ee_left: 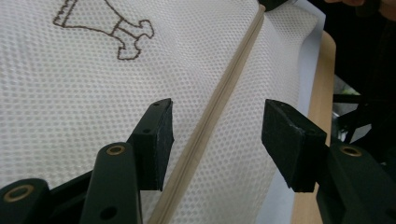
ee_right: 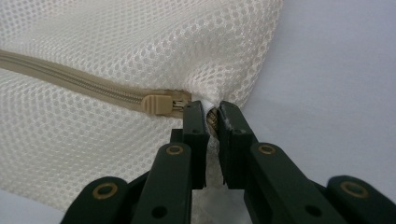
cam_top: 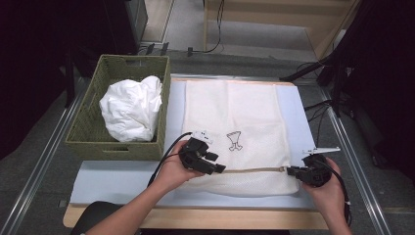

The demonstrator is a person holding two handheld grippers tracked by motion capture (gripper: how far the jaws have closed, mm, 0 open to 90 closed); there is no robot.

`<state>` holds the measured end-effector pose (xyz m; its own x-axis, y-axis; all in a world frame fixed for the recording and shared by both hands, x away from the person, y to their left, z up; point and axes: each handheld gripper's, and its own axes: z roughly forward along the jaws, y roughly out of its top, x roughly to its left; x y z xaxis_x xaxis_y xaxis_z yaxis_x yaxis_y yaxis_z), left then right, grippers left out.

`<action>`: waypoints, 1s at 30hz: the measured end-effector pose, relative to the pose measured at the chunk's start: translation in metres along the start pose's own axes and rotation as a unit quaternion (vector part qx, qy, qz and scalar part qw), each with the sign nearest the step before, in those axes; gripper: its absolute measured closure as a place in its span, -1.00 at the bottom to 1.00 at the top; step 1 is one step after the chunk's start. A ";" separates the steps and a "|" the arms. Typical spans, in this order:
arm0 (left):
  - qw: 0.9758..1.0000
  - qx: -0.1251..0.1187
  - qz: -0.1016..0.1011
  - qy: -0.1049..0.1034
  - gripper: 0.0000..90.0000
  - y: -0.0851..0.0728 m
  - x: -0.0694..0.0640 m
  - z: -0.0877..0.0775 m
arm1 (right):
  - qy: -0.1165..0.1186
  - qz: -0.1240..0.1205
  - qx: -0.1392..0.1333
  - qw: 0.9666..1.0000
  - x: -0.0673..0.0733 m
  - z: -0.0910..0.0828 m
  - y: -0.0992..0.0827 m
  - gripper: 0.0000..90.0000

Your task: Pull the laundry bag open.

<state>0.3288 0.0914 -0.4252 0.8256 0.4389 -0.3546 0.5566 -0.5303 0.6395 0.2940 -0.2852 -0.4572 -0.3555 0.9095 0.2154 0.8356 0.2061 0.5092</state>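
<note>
Bag (cam_top: 235,122) lay flat on mat (cam_top: 107,178), beside basket (cam_top: 85,132) holding cloth (cam_top: 132,110); zip (ee_right: 70,81) fully shut, nothing loaded; my right claw (ee_right: 212,114) pinched mesh corner by slider (ee_right: 158,103); my left claw (ee_left: 217,128) half open, straddling zip, gripping nothing; unzipping and filling left, I judged.

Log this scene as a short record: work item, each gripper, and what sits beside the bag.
work item: white mesh laundry bag, flat on the table, tan zipper closed
left gripper: open, jaws astride the zipper
right gripper: shut on the bag's end by the zipper pull
beside the bag: woven basket holding white cloth
</note>
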 end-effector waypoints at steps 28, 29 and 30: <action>1.000 0.021 0.011 -0.016 0.19 0.030 -0.021 0.035 | 0.044 0.004 -0.048 0.998 0.002 -0.022 0.005 0.86; 0.999 0.023 0.013 -0.017 0.19 0.032 -0.022 0.036 | 0.045 0.005 -0.048 0.998 0.002 -0.022 0.005 0.86; 0.999 0.024 0.013 -0.017 0.20 0.034 -0.023 0.037 | 0.046 0.004 -0.050 0.998 0.002 -0.023 0.005 0.86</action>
<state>0.3326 0.0363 -0.4209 0.8423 0.3993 -0.3622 0.5378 -0.5760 0.6157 0.2879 -0.2905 -0.4352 -0.3889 0.8734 0.2932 0.7947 0.1570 0.5864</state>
